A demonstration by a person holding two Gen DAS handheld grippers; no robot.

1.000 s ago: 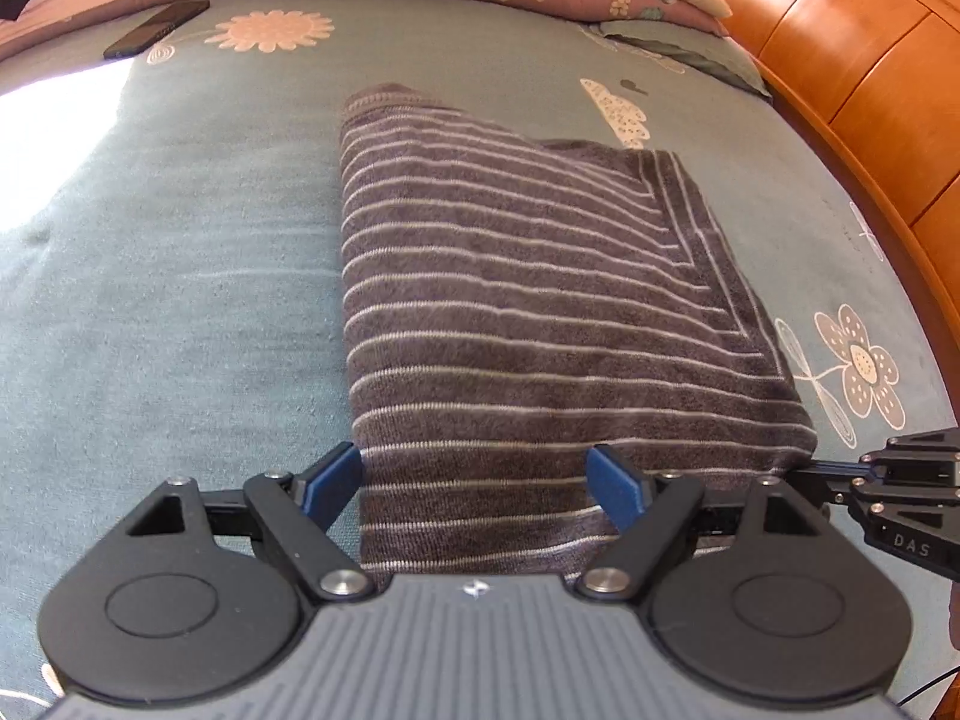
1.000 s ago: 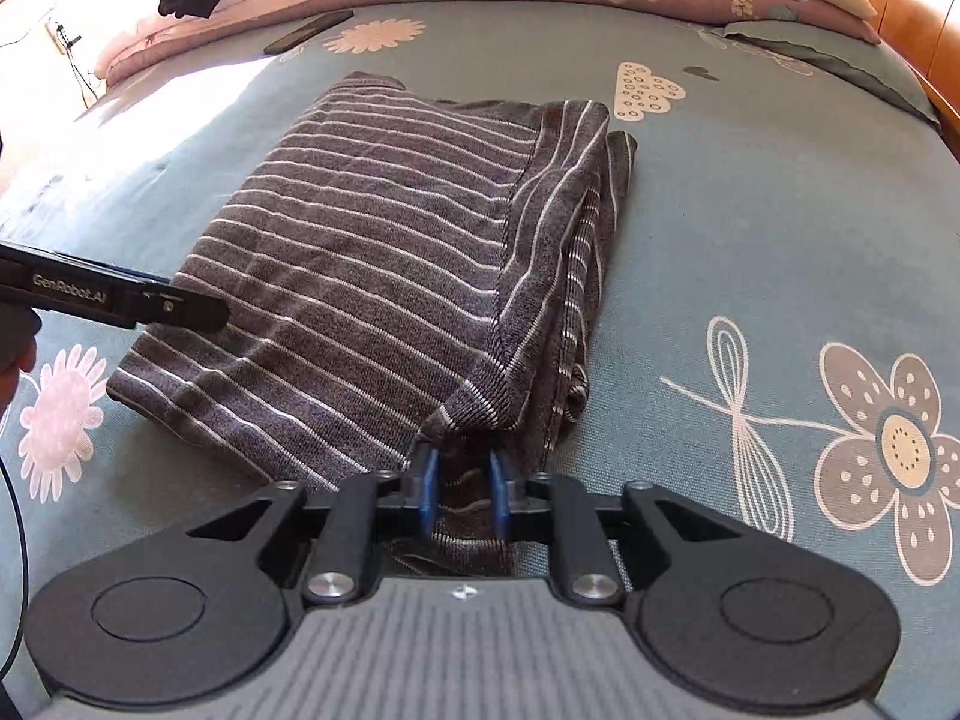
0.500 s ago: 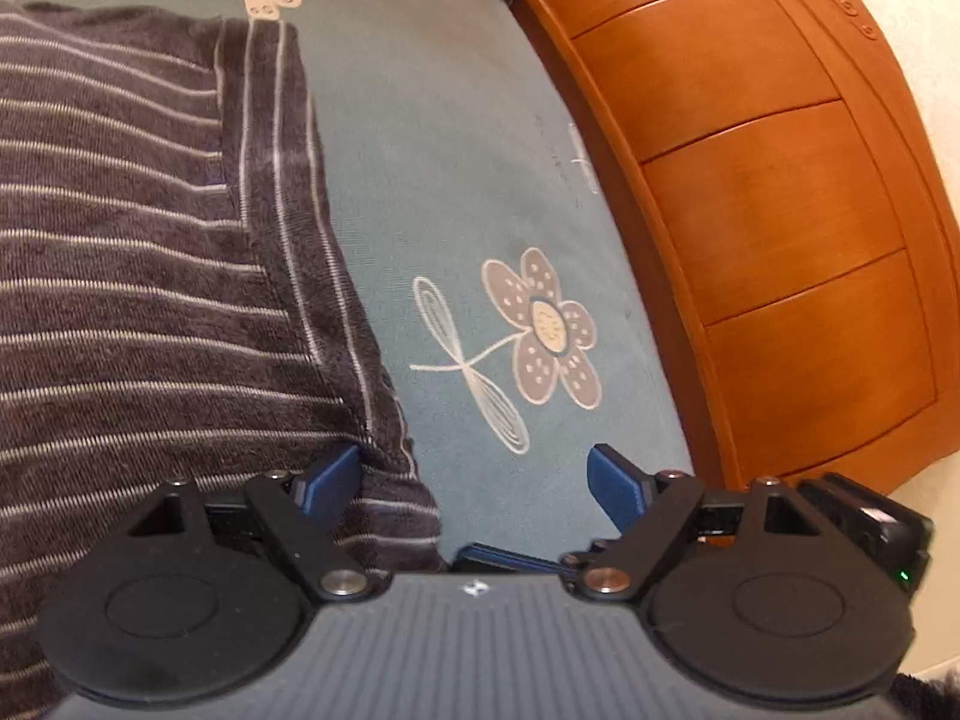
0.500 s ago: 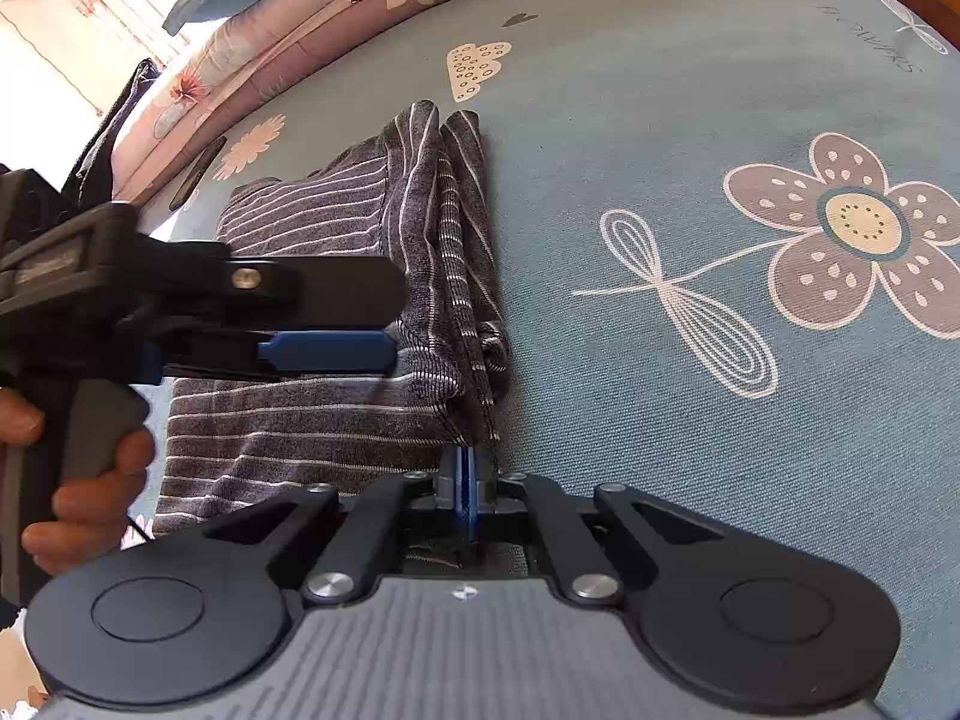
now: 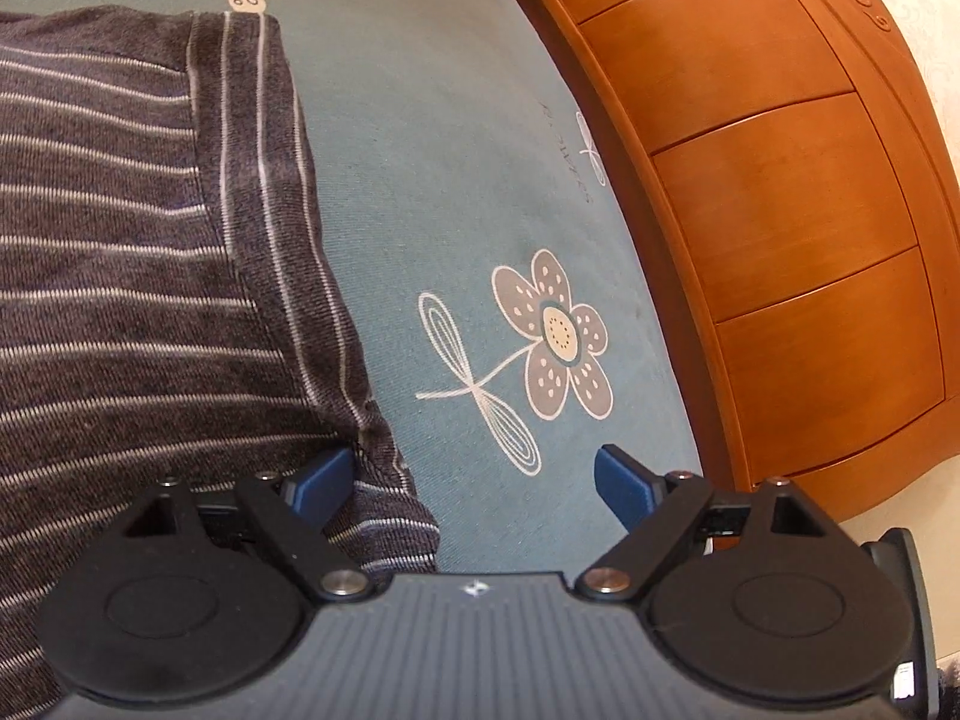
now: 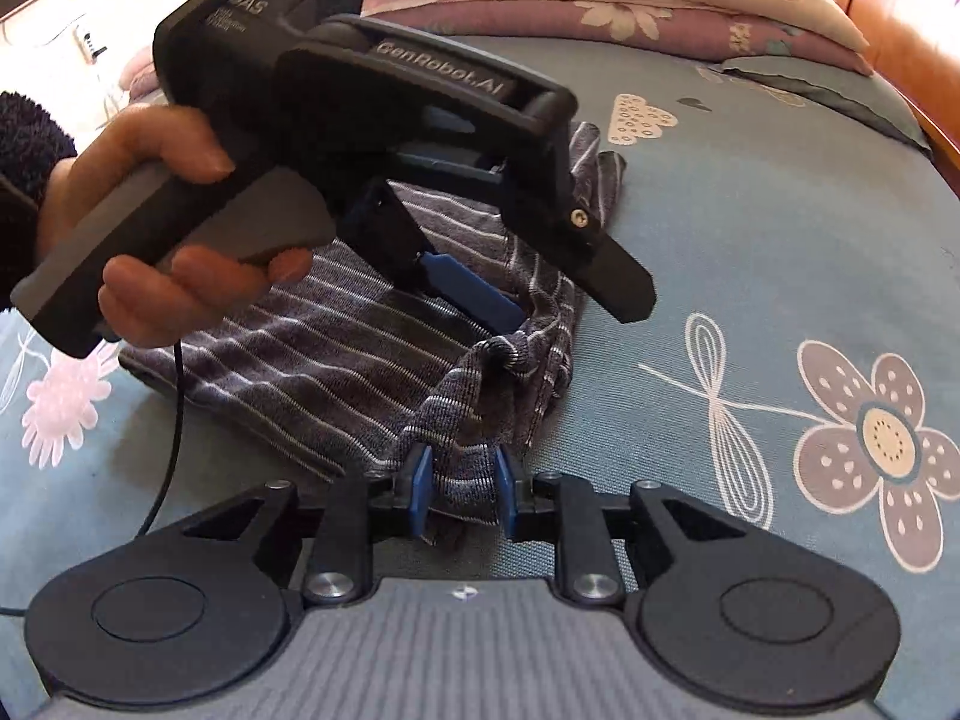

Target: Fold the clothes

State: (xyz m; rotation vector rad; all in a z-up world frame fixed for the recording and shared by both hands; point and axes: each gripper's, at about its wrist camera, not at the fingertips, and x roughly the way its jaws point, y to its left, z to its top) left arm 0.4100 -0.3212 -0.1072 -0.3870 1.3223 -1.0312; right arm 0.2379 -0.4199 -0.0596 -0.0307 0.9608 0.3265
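A dark grey sweater with thin white stripes (image 5: 120,276) lies folded on the blue flowered bedspread (image 5: 456,138); it also shows in the right wrist view (image 6: 360,360). My left gripper (image 5: 474,480) is open at the sweater's near right corner, its left finger (image 5: 318,480) on the cloth. In the right wrist view the left gripper (image 6: 558,294) hovers over the sweater's edge. My right gripper (image 6: 461,480) has its jaws slightly parted around a bunched corner of the sweater (image 6: 468,462), lifted a little off the bed.
An orange wooden headboard (image 5: 780,210) runs along the bed's right side. Pillows and a pink flowered quilt (image 6: 600,6) lie at the far end. A person's hand (image 6: 150,228) holds the left gripper's handle, with a cable hanging down.
The left gripper swung right from the sweater's near edge to its right corner, over the right gripper. The right gripper's jaws have parted slightly around the bunched corner.
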